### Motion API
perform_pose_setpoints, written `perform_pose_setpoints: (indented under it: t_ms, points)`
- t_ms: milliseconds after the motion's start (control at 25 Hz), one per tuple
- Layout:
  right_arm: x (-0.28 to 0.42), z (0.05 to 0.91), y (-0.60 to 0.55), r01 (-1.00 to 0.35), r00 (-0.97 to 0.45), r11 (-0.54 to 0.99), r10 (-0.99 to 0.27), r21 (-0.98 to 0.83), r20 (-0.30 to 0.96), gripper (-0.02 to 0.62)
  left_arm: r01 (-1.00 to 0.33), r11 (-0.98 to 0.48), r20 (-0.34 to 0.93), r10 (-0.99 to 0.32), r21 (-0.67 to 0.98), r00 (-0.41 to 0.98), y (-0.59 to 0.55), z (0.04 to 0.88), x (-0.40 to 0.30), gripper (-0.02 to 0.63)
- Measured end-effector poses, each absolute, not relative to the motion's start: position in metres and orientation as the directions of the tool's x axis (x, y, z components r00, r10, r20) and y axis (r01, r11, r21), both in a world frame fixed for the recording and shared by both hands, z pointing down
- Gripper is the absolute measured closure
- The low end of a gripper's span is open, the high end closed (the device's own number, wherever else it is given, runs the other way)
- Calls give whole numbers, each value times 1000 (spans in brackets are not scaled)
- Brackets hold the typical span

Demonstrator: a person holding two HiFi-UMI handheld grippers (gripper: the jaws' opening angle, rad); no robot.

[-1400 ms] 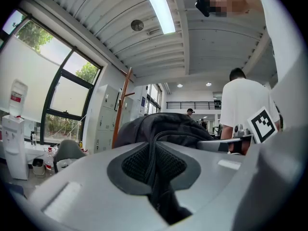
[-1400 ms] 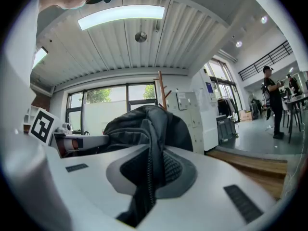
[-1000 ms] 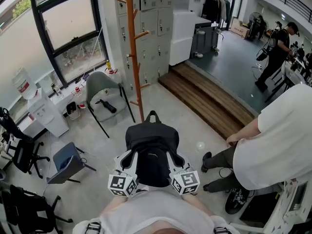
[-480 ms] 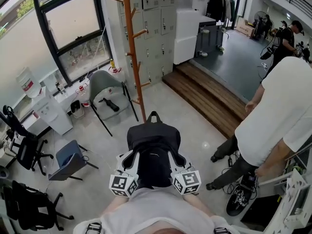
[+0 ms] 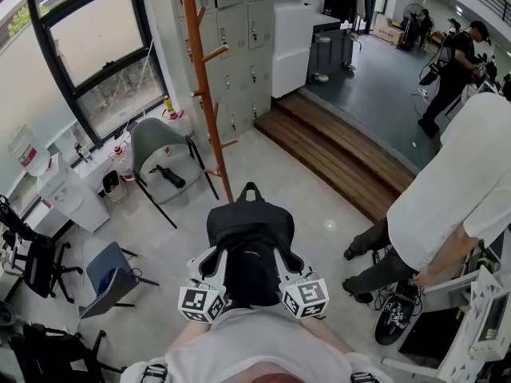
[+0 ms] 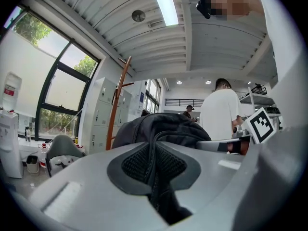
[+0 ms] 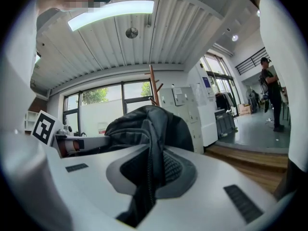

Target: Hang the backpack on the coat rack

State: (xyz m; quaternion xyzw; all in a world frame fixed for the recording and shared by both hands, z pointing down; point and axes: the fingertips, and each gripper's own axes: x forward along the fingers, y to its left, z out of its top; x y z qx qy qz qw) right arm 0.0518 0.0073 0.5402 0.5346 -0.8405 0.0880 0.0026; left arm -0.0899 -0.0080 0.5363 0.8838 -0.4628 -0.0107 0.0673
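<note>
A black backpack (image 5: pixel 249 238) hangs level in front of me, its top loop (image 5: pixel 251 188) pointing away toward the wooden coat rack (image 5: pixel 201 86). My left gripper (image 5: pixel 214 268) is shut on the backpack's left side (image 6: pixel 159 129), the fabric pinched between the jaws. The right gripper (image 5: pixel 286 266) is shut on its right side (image 7: pixel 149 129) the same way. The rack's pole (image 6: pixel 117 102) rises beyond the bag in the left gripper view, and its top (image 7: pixel 154 83) shows above the bag in the right gripper view. The rack's base stands just past the loop.
A grey chair (image 5: pixel 164 146) stands left of the rack, grey lockers (image 5: pixel 239 30) behind it. A person in a white shirt (image 5: pixel 463 190) stands at the right near wooden steps (image 5: pixel 335 154). A small folding chair (image 5: pixel 108 274) and an office chair (image 5: pixel 32 254) sit at the left.
I have moved closer to the coat rack with the backpack; the rack now sits nearer and more to the left. The person in white shifted at the right. Both grips unchanged.
</note>
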Motion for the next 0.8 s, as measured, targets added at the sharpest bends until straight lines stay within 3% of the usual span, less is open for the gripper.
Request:
perform_pose_setpoints:
  t_ms: [480,800]
  points:
    - [25,544,-134,-946,-314,303,-945,-119,91,563,-720,-686,19,-723,104,691,-165,541,-113,555]
    - [6,541,-184,-946,-319,310,-942,-98,100,563,-727,-679,-3,-731,98,683,-215,537,-132,557]
